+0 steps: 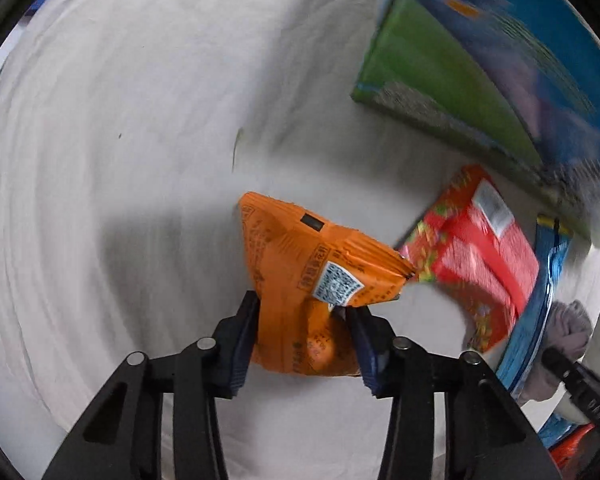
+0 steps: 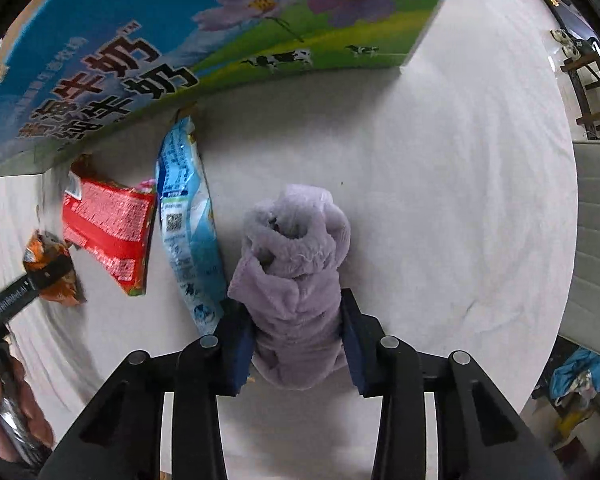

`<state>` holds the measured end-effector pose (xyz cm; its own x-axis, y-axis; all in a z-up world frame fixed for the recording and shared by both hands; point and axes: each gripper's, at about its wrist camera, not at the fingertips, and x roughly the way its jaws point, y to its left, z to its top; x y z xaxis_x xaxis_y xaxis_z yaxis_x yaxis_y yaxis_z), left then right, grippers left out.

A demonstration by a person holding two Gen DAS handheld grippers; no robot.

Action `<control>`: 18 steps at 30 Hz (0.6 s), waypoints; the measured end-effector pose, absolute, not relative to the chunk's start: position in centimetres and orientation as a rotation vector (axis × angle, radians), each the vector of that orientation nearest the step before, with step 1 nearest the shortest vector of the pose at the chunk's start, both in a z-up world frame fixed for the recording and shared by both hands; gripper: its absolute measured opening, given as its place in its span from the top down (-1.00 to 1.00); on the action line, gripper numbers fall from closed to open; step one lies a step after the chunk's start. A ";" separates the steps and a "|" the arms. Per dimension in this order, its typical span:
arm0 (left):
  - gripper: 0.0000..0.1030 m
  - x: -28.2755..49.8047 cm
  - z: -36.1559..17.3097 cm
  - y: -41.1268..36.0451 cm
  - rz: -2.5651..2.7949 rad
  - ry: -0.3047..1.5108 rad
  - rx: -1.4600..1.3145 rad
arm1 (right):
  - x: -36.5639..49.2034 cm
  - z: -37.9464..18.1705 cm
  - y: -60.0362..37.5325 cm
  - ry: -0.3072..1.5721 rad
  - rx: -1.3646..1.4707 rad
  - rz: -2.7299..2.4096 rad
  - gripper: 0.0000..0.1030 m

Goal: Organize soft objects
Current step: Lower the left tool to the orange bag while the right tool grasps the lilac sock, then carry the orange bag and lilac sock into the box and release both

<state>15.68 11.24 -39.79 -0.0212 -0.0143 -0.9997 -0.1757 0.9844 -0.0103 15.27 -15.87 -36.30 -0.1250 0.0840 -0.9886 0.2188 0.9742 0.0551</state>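
Observation:
My left gripper (image 1: 300,312) is shut on an orange snack packet (image 1: 316,264) and holds it over the white cloth; the packet also shows in the right wrist view (image 2: 52,268). My right gripper (image 2: 296,320) is shut on a rolled lilac fleece cloth (image 2: 296,256), which also shows at the right edge of the left wrist view (image 1: 568,328). A red snack packet (image 1: 480,256) (image 2: 108,232) and a light blue packet (image 2: 184,216) (image 1: 540,300) lie side by side between the two grippers, beside the carton.
A big printed milk carton (image 2: 180,40) (image 1: 480,60) stands on the white-clothed table (image 2: 460,200) behind the packets. A grey padded seat (image 2: 596,240) sits past the table's right edge. Clutter lies on the floor at lower right.

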 end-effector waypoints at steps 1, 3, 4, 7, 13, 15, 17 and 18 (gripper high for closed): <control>0.24 14.8 -39.6 10.7 0.121 1.583 -0.148 | 14.9 -36.0 -15.8 1.695 0.236 -0.111 0.22; 0.27 13.1 -39.0 9.7 0.110 1.572 -0.139 | 14.4 -35.1 -15.4 1.689 0.249 -0.097 0.22; 0.28 12.3 -38.5 9.1 0.101 1.565 -0.132 | 14.2 -34.6 -15.6 1.683 0.250 -0.088 0.23; 0.29 10.2 -36.8 6.5 0.067 1.533 -0.107 | 13.6 -33.0 -14.8 1.663 0.240 -0.061 0.23; 0.29 6.9 -33.2 1.6 -0.010 1.469 -0.072 | 12.5 -30.5 -13.5 1.638 0.239 -0.012 0.24; 0.29 6.6 -32.1 0.5 -0.026 1.449 -0.061 | 12.2 -29.6 -13.4 1.626 0.245 0.001 0.24; 0.29 6.4 -30.8 -0.2 -0.049 1.434 -0.064 | 11.9 -28.5 -13.9 1.609 0.248 0.017 0.24; 0.29 6.4 -30.0 -0.5 -0.058 1.422 -0.068 | 11.9 -28.0 -13.6 1.601 0.254 0.025 0.24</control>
